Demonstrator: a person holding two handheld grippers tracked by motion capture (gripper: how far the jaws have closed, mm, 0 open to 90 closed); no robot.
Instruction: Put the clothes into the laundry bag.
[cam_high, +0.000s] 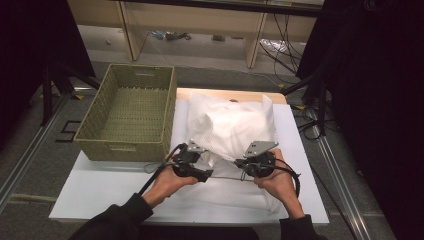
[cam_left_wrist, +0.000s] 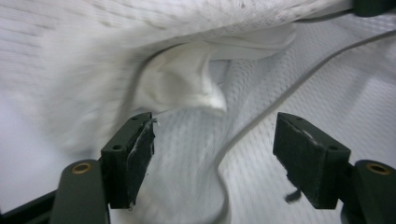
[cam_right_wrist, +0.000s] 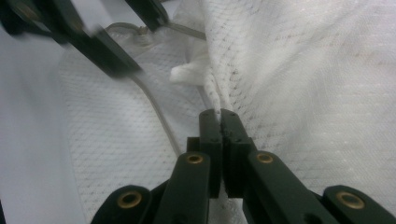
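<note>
A white table (cam_high: 100, 195) is seen from above, with a woven green basket (cam_high: 131, 112) set at its far left corner. Beside the basket, a large white mesh bag (cam_high: 231, 125) is spread across the middle and right of the table, bulging with white contents at its far end and lying flat toward the near edge. Two hands in dark sleeves are brought in from the near side. The left hand (cam_high: 167, 184) is wrapped around the left gripper (cam_left_wrist: 212, 156), which is held over the flat mesh at the bag's near left part; its jaws are spread wide apart, with nothing between them but the mesh below and a thin grey drawstring (cam_left_wrist: 261, 116) curving across it. A fold of white cloth (cam_left_wrist: 187, 84) is seen just beyond the jaws, under the lifted mesh. The right hand (cam_high: 277, 182) is closed around the right gripper (cam_right_wrist: 219, 116), whose jaws are pressed together on a gathered pinch of the bag's mesh at its near right part.
</note>
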